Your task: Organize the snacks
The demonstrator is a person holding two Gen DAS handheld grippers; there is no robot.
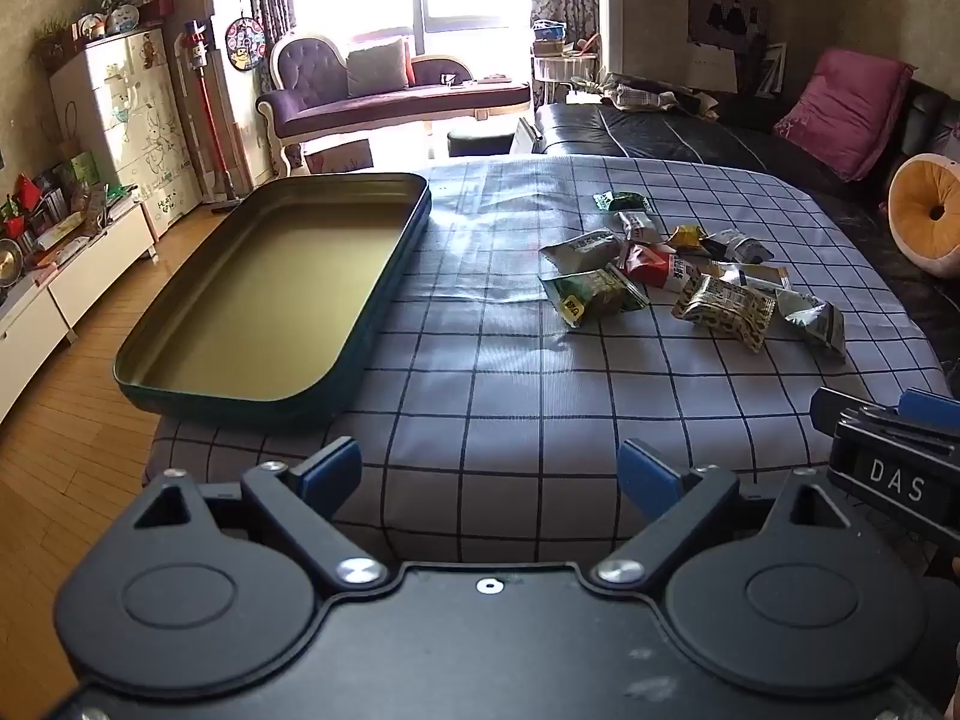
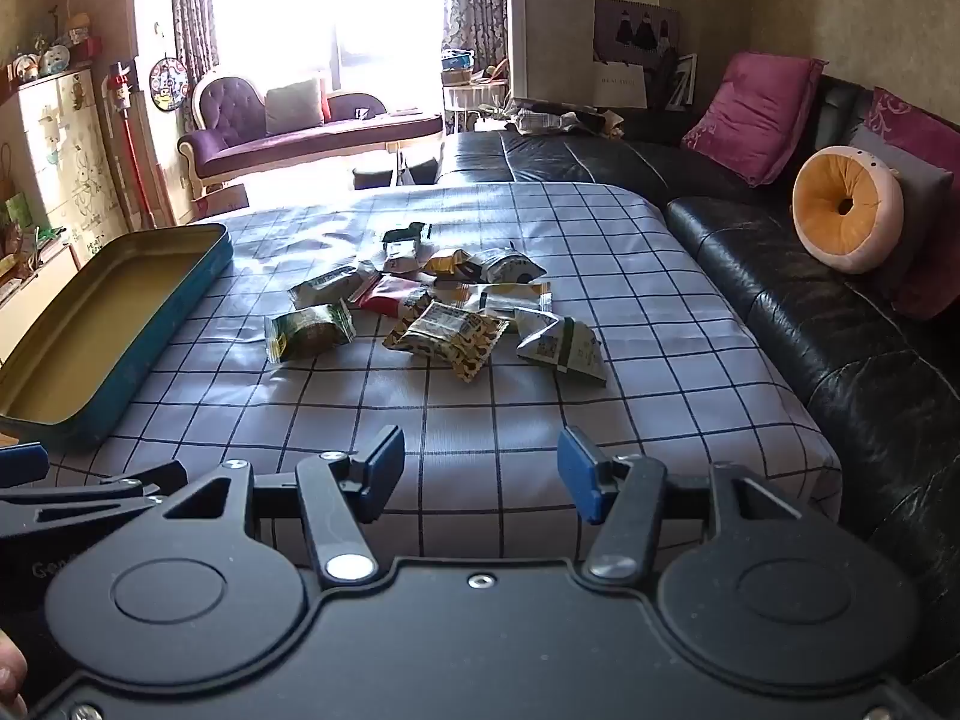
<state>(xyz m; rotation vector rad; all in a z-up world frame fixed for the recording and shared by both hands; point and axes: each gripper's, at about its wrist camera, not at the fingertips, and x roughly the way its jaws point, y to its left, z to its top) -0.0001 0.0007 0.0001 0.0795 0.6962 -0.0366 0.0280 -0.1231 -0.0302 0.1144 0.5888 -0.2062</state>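
Observation:
Several small snack packets [image 1: 690,276] lie in a loose pile on the checked tablecloth [image 1: 510,372]; the pile also shows in the right wrist view [image 2: 438,312]. A green packet [image 2: 309,333] lies nearest the tin. An empty oblong tin tray [image 1: 270,288] with a gold inside and teal wall sits on the table's left; it shows in the right wrist view too [image 2: 108,312]. My left gripper [image 1: 489,474] is open and empty above the table's near edge. My right gripper [image 2: 480,471] is open and empty, just right of the left one.
A black leather sofa [image 2: 810,276] with a pink cushion [image 2: 753,114] and a round orange cushion [image 2: 846,216] runs along the table's right and far sides. A low white cabinet [image 1: 78,276] and wooden floor [image 1: 66,456] lie to the left.

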